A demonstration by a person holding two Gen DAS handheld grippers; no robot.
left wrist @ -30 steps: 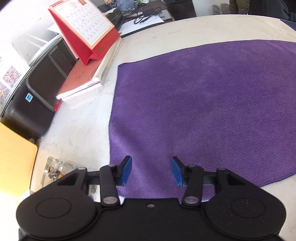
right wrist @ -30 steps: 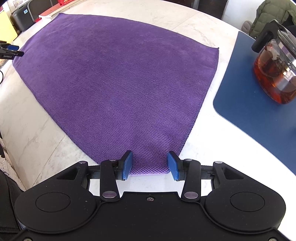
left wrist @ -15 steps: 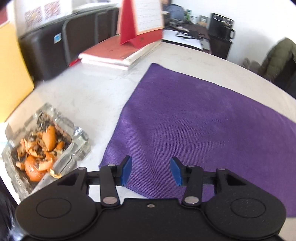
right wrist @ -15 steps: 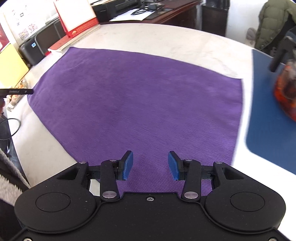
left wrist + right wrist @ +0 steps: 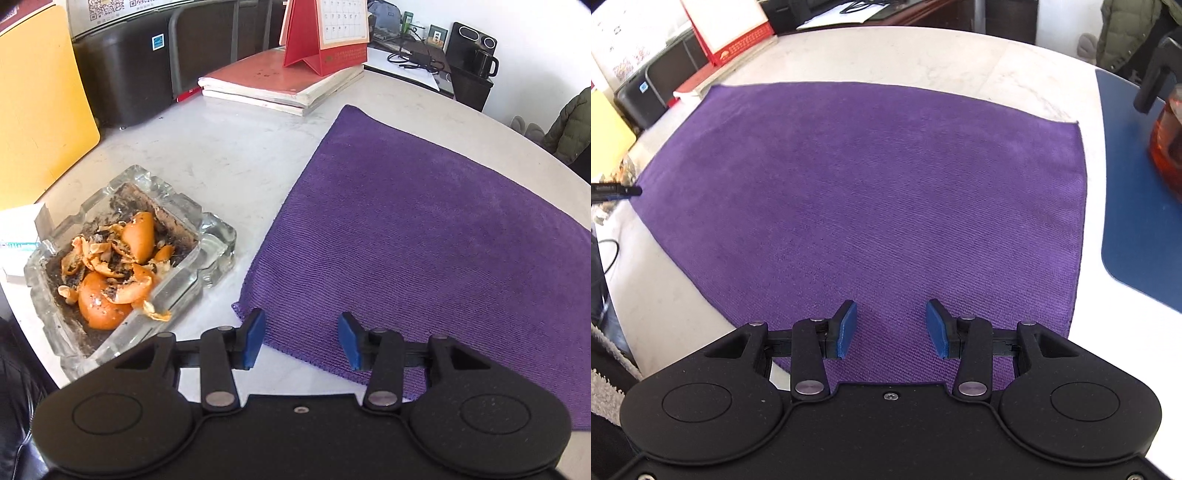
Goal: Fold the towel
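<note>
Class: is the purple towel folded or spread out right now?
Spread out: the purple towel lies flat in a single layer on the table, all edges visible, none doubled over.

Ribbed matt cloth towel [image 5: 871, 192], marble-like table [image 5: 923, 55]

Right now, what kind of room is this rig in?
Probably an office or break area, not a kitchen. The purple towel lies on a pale round table beside a desk calendar on stacked books, a glass ashtray holding orange peels, and a printer behind.
</note>
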